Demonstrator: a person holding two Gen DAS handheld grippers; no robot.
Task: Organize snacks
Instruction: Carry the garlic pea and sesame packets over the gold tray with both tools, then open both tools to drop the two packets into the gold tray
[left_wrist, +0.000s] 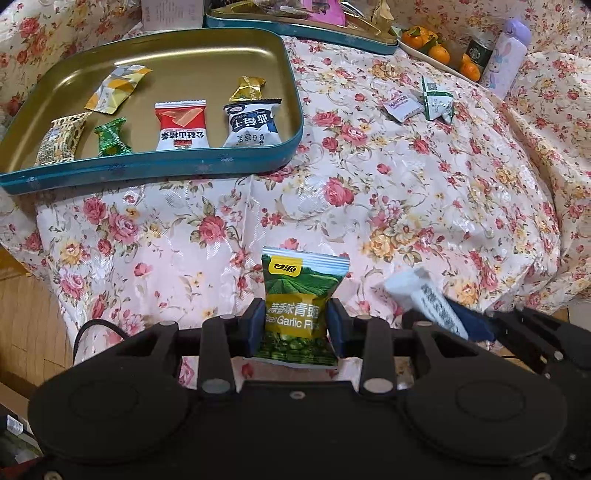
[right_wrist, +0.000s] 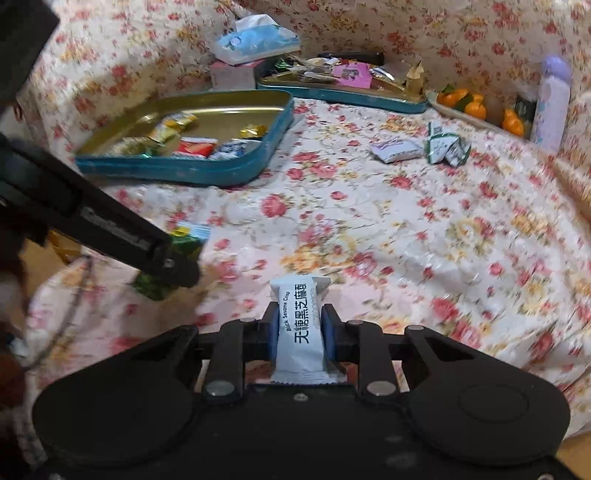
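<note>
Left gripper (left_wrist: 296, 325) pinches green pea packet (left_wrist: 297, 306), print "Garlic". Right gripper (right_wrist: 300, 334) clamps white sesame bar (right_wrist: 301, 328), "Black Sesame Crisp". Teal tin tray (left_wrist: 155, 168) at 10 o'clock holds six snacks; two loose packets (left_wrist: 419, 101) at 1 o'clock. Only right wrist view shows tissue pack (right_wrist: 256, 38) at 12; only left shows Starbucks bottle (left_wrist: 478, 51).

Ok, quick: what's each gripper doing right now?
Left gripper: closed on the green garlic pea packet.
Right gripper: closed on the white black sesame crisp packet.
</note>
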